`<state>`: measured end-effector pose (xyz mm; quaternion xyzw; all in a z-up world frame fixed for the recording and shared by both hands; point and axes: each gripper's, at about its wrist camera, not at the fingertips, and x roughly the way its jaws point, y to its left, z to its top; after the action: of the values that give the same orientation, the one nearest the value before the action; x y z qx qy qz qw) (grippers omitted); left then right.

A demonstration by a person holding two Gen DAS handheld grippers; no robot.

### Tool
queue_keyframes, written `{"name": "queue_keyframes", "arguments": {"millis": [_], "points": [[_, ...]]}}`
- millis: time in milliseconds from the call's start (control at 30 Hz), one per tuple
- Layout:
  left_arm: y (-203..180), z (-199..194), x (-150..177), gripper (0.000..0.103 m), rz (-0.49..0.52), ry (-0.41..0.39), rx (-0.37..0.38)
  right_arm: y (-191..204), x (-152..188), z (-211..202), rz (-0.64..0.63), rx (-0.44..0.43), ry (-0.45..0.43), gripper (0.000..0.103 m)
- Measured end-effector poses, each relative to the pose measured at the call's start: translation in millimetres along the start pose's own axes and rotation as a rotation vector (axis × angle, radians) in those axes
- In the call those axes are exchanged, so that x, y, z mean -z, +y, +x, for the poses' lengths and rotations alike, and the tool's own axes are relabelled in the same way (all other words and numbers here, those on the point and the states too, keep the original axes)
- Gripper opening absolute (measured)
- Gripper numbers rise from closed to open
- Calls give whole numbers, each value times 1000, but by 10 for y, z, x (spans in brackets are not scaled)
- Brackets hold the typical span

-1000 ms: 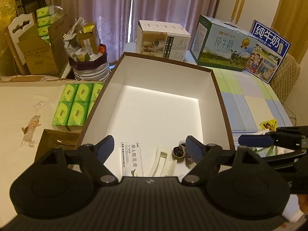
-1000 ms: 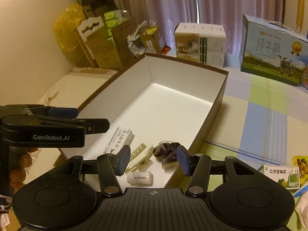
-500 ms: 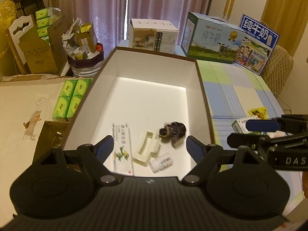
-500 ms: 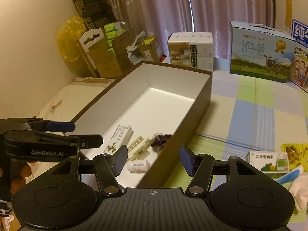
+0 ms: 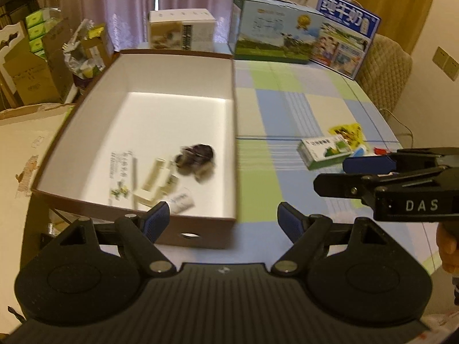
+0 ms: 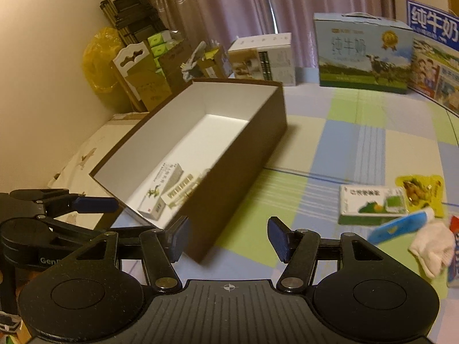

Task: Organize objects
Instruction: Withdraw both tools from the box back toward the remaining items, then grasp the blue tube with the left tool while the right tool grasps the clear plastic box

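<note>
A brown box with a white inside stands on the checked tablecloth. In it lie a flat white medicine carton, a cream plastic tray, a small white bottle and a dark hair tie. My left gripper is open and empty at the box's near wall. My right gripper is open and empty by the box's near right corner. To its right lie a green-white carton, a yellow snack packet, a blue tube and a white sock.
Milk cartons and a white box stand along the far table edge. Cardboard boxes and tissue packs crowd the left. A padded chair is at the right. A flat cardboard sheet lies left of the box.
Both grippers have pulled back from over the box and swung right. The items inside the box and the loose items on the cloth have come into view.
</note>
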<state>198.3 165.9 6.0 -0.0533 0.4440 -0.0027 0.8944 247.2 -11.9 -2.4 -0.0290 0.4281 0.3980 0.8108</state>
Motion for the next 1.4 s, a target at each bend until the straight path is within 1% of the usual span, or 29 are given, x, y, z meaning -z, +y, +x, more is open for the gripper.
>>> {"name": "queue_keyframes", "arguments": {"millis": [300,533,667,767,833,1000,1167,1267,1400], "points": [[-539,97,47,80,21,22,29,-469,208,-347,58,10,9,57],[-985,222,42,80,62,39,72,-834,368,-622,116,39,15,57],[-1237,320,15,80,89,40,96,-1074,477,-802,159,87,1,57],[-1406,394,-2,80,110,38,108,-1253,555,-927,180,146,-17,57],[-1499,447,-11,80,123,37,113,-1386,612,-996,198,187,-26,57],[-1679,575,-37,80,155,34,134,-1644,748,-1148,236,254,-46,57],[-1859,714,-65,78,210,6,154,-1833,824,-1190,248,317,-66,57],[-1944,845,-88,75,241,-9,167,-1911,870,-1161,245,349,-74,56],[-2016,1089,-118,72,274,0,165,-2042,939,-1110,246,378,-78,56]]}}
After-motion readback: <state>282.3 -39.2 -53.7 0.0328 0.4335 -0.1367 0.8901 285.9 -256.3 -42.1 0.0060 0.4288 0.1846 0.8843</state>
